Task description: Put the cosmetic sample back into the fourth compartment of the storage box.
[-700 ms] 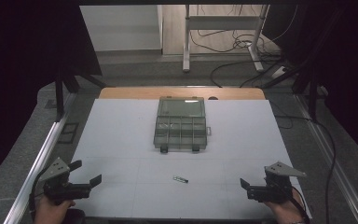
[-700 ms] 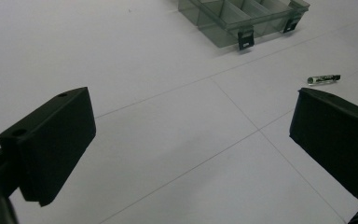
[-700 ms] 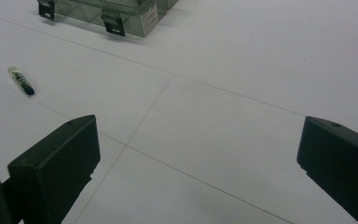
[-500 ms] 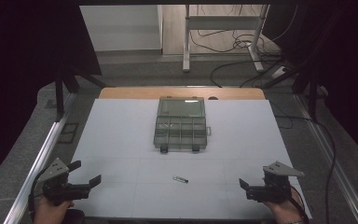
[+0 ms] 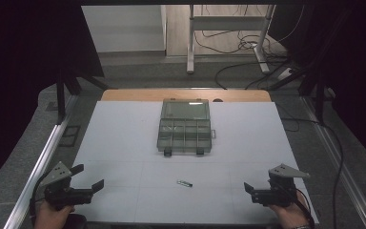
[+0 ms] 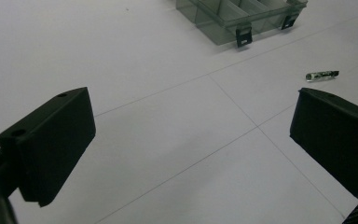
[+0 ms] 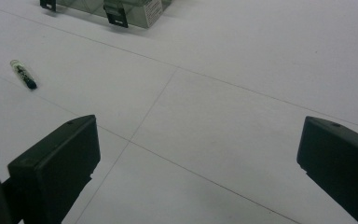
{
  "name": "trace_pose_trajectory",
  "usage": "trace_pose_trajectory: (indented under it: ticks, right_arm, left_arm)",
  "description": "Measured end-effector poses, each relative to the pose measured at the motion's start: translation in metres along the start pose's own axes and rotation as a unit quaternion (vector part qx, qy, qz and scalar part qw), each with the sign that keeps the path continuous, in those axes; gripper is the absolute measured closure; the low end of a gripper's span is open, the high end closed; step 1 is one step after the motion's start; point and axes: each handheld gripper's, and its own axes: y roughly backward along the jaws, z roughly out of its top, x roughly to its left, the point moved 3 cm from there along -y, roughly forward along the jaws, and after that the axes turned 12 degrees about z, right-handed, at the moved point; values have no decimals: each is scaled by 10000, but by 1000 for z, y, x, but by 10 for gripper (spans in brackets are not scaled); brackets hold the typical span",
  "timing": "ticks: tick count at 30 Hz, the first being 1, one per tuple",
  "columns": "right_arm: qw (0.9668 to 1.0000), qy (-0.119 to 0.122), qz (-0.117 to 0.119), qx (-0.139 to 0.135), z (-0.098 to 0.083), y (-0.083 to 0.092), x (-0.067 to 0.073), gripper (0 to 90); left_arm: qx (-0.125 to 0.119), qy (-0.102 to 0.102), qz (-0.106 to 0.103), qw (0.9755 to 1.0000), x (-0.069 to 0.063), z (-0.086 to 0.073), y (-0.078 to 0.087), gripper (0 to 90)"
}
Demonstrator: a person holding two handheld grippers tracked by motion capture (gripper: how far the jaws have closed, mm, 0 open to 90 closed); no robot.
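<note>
Both grippers are hovering low at the near bench corners, fingers spread and holding nothing.
A small vial is lying between the left gripper and right gripper, well apart from both; the organizer box is sitting farther back, with bare white surface all around.

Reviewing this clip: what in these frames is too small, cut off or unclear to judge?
- Small tube lying on the mat: too small in the high view, and too small and blurred in both gripper views, to identify its contents.
- Compartment box: cut off by the top edge in both gripper views; compartments too dim in the high view to tell what they hold.
- Left gripper, right gripper: both open, holding nothing.
</note>
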Motion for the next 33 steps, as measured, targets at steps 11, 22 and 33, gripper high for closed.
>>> trace_pose_trajectory:
  ticks: [11, 22, 33]
  right_arm:
    - [9998, 139, 136, -11, 3, -5, 3, 0]
    - [9986, 335, 403, 101, 6, -16, 9, 0]
    - [9975, 513, 472, 70, 13, -22, 14, 0]
  left_arm:
    - [11, 10, -17, 10000, 0, 0, 0, 6]
    - [11, 24, -29, 10000, 1, 0, 0, 6]
    - [29, 25, -26, 10000, 1, 0, -1, 7]
